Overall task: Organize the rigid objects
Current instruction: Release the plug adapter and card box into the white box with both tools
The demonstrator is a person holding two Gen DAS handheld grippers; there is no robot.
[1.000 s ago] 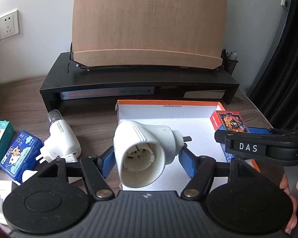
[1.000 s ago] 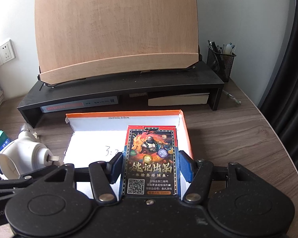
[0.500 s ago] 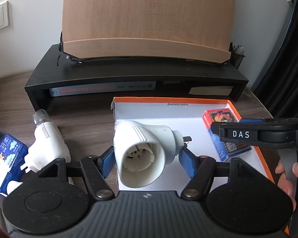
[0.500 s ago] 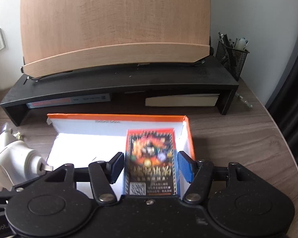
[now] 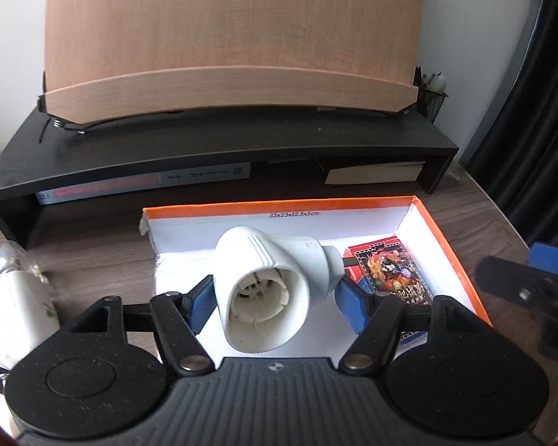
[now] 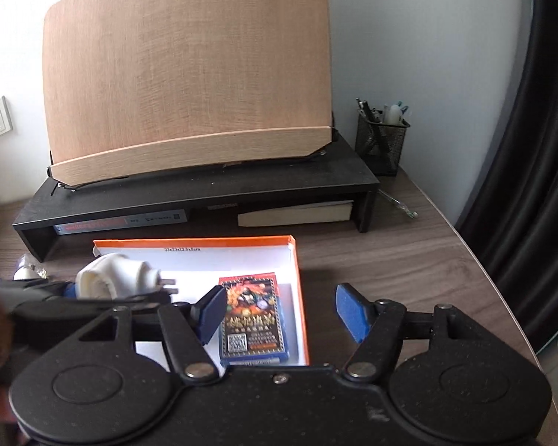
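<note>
My left gripper [image 5: 275,297] sits low in the middle of the left wrist frame, its blue pads [image 5: 201,303] pinching a white lamp socket adapter [image 5: 268,290] from both sides. The adapter's open round mouth faces the camera and its plug end points away, over the white floor of the orange-rimmed box [image 5: 442,238]. In the right wrist frame the same adapter [image 6: 119,275] shows at centre left, its metal prongs [image 6: 169,285] pointing toward the middle of the box [image 6: 295,260].

My right gripper [image 6: 281,312] fills the bottom of its own frame with its fingers spread wide and nothing between them. The left pad [image 6: 214,310] sits just beside the card pack's left edge; I cannot tell whether it touches. The right pad is out over the bare wooden desk [image 6: 409,260], clear of the box. The card pack [image 6: 253,319] lies flat inside the box, against its right wall, printed face up with a QR code near its lower end. In the left wrist frame the pack [image 5: 390,275] appears right of centre, partly behind my left gripper's right finger.

At lower left of the left wrist frame, a second white adapter with a clear bulb [image 5: 18,290] lies on the desk outside the box. Behind the box stands a black monitor riser [image 5: 223,152] carrying a wooden board [image 5: 230,37].
</note>
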